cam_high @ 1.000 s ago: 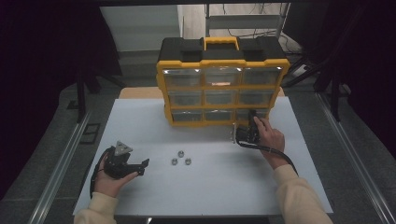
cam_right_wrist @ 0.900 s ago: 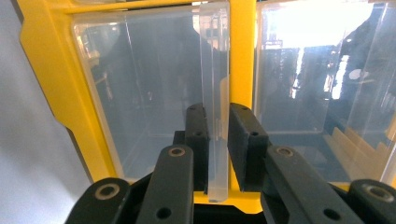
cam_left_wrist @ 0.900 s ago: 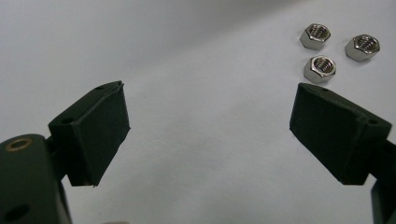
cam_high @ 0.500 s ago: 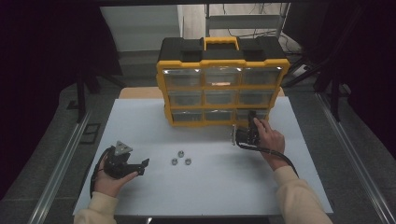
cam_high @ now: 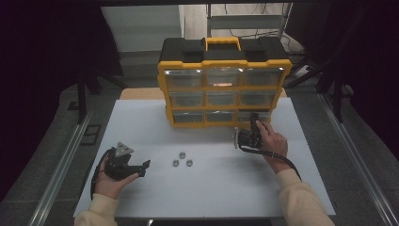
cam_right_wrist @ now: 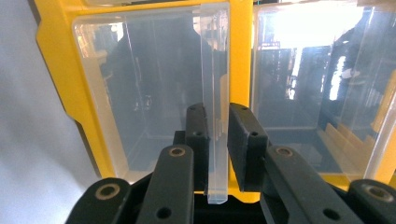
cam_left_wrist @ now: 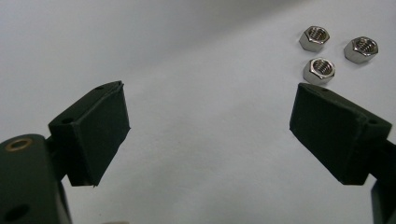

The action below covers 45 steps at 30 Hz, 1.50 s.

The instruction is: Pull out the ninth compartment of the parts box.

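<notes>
The white matte table top (cam_high: 211, 188) is evenly lit from above; surroundings fall to near black. Glare streaks the clear plastic drawer fronts (cam_right_wrist: 154, 84) of the yellow-and-black organiser case (cam_high: 225, 84). Three shiny steel hex nuts (cam_left_wrist: 337, 53) are sharp, while the nearest jaws are soft.

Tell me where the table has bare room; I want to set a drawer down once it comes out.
The widest bare patch is the near middle of the table, between the nuts and the right forearm. Another lies left of the organizer, above the left tool. It is crowded at the organizer's lower right, where the right tool grips a drawer tab.
</notes>
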Each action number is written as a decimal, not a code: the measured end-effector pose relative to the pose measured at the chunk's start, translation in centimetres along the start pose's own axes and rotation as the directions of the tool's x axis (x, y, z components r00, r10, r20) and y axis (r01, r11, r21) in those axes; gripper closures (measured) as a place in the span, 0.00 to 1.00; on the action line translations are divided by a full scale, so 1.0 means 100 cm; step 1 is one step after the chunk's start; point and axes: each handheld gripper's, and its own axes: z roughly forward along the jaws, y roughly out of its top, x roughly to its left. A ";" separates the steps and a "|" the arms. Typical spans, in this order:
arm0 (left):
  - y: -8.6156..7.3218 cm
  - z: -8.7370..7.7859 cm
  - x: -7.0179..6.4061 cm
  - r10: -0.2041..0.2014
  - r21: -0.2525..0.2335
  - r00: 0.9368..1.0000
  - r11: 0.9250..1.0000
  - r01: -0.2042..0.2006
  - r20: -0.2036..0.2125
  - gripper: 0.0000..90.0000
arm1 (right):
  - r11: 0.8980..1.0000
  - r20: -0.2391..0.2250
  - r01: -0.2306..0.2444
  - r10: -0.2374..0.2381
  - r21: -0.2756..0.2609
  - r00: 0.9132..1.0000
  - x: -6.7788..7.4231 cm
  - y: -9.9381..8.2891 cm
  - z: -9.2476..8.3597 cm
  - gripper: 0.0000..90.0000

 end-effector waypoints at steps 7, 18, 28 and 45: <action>0.000 0.000 0.000 0.000 -0.001 1.000 1.000 0.000 -0.001 0.14 | 1.000 0.013 -0.010 0.010 -0.028 1.000 0.003 -0.001 -0.001 0.87; 0.000 -0.001 0.001 -0.002 -0.002 1.000 1.000 0.002 -0.003 0.14 | 1.000 0.020 -0.004 0.004 -0.029 1.000 0.004 -0.002 -0.006 0.87; 0.000 -0.001 0.001 -0.004 -0.002 1.000 1.000 0.004 -0.004 0.14 | 1.000 0.021 0.004 -0.003 -0.031 1.000 0.004 -0.003 -0.011 0.87; 0.000 -0.001 0.001 -0.004 -0.002 1.000 1.000 0.004 -0.004 0.14 | 1.000 0.025 0.006 -0.005 -0.029 1.000 0.006 -0.003 -0.018 0.87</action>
